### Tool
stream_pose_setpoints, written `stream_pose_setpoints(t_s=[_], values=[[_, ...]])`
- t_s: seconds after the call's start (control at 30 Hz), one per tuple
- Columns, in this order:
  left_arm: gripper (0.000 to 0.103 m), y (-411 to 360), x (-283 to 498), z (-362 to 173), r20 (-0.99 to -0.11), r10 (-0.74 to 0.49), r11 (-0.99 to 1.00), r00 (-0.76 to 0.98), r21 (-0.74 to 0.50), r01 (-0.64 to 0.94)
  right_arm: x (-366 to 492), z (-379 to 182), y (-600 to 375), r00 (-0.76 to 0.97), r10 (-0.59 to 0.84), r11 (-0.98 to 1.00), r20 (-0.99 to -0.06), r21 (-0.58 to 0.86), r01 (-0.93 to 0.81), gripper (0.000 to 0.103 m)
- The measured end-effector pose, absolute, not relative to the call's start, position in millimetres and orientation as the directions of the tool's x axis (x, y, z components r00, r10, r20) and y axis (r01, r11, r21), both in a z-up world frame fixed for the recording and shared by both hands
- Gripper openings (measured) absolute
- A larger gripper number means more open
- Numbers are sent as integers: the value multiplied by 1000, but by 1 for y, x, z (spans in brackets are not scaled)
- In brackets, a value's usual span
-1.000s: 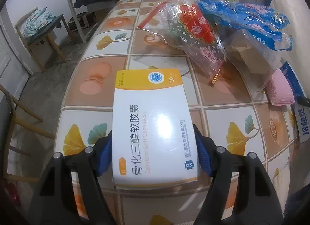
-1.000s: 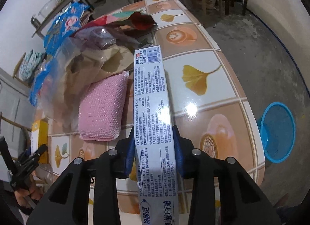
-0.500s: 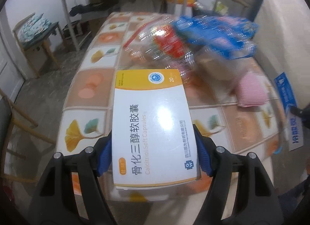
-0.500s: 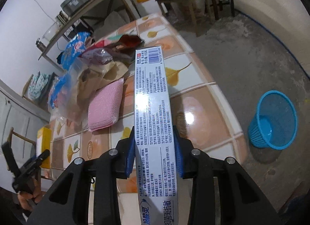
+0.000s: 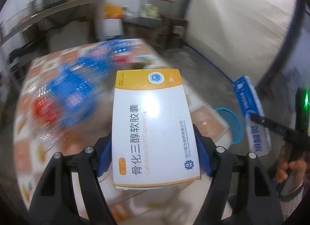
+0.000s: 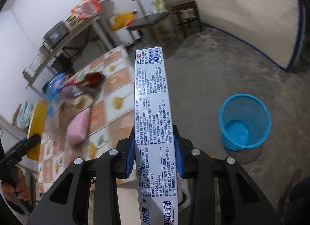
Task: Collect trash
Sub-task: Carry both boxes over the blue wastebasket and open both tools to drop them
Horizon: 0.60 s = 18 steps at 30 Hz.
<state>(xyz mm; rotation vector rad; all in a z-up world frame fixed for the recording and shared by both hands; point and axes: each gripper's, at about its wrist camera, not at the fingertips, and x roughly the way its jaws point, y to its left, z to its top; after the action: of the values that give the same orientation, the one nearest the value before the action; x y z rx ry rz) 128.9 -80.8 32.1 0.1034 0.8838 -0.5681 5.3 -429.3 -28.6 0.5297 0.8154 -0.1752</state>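
Left jaws clamping flat medicine carton [image 5: 153, 126], right jaws clamping long toothpaste box [image 6: 153, 112]; right of those, round blue mesh wastebasket [image 6: 244, 122]; left, glossy tiled surface [image 6: 116, 97].

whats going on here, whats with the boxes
A person is clearing trash off a tiled table, with a handheld tool in each hand. The left tool is clamped on a white and yellow capsule box. The right tool is clamped on a long toothpaste box. Both boxes are off the table. A blue mesh bin stands on the floor beside the table, nothing visible in it. Bags and a pink sponge are on the table.
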Motion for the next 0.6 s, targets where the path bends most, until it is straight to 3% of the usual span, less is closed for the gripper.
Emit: stream_pose_setpoints(t_s=[0.27, 0.6], values=[[68, -256, 169, 17, -809, -554, 648, 194, -273, 711, -14, -62, -509, 635, -58, 763, -770, 376, 526, 34], [68, -461, 203, -98, -933, -339, 598, -120, -312, 738, -4, -156, -604, 526, -51, 556, -849, 413, 721, 34]])
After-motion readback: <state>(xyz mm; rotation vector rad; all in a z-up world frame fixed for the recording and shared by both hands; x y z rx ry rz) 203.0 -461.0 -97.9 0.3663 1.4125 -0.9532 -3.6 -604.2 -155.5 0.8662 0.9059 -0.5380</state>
